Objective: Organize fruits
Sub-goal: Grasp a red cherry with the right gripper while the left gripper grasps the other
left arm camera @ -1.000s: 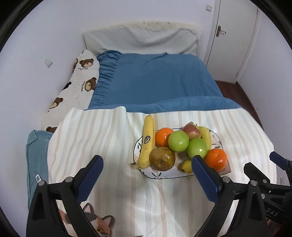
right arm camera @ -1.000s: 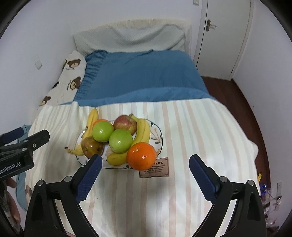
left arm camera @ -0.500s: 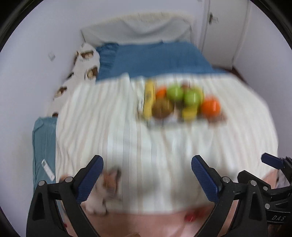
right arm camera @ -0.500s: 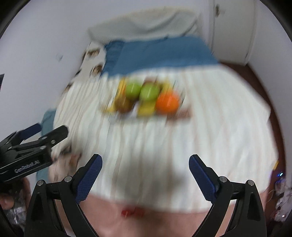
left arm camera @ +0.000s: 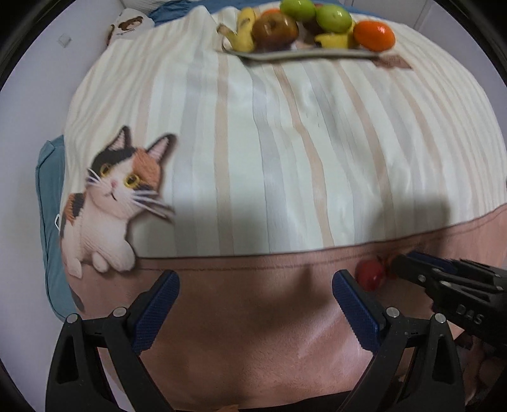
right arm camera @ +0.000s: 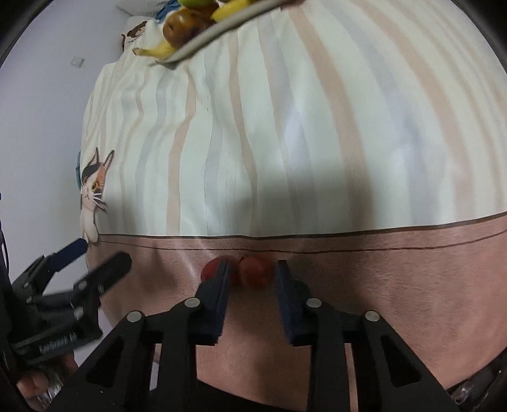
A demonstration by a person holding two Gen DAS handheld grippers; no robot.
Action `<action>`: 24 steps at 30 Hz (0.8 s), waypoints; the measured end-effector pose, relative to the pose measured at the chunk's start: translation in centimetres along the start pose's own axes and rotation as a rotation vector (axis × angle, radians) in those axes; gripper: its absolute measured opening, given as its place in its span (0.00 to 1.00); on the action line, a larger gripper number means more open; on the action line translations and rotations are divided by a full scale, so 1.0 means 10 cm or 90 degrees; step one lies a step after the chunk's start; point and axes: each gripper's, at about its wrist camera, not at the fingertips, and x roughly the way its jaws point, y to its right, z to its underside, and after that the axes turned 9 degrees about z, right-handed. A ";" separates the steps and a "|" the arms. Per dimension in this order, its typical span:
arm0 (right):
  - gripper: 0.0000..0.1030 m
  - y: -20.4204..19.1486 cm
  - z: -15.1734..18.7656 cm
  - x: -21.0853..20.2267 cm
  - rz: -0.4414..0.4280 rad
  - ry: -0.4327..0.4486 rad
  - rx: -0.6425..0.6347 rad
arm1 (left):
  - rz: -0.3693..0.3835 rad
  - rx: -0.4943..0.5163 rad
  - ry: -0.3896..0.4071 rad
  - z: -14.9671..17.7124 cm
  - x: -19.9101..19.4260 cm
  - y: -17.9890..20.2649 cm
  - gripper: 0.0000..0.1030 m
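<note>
I see the bed under a striped blanket, a fruit plate far end, two red fruits near edge

A striped blanket in cream, beige and pale grey covers most of the bed; its near end is a plain pink band set off by a thin dark line; a calico cat figure sits at the blanket's left side, just above that band, and shows again small at the left of the right wrist view. A blue sheet shows at the left edge beside the white wall; a bear-print pillow lies at the far left corner; a small brown label sits on the blanket far right.
</note>
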 end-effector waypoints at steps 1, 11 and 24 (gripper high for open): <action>0.30 -0.02 -0.01 0.06 0.007 -0.004 -0.004 | 0.003 0.003 -0.006 0.02 0.03 0.01 0.96; 0.26 0.03 0.02 -0.02 0.027 0.044 -0.007 | 0.046 0.063 -0.017 0.07 0.04 0.36 0.96; 0.26 0.49 0.12 -0.38 0.051 0.085 0.055 | 0.072 0.204 -0.104 0.12 0.65 1.14 0.24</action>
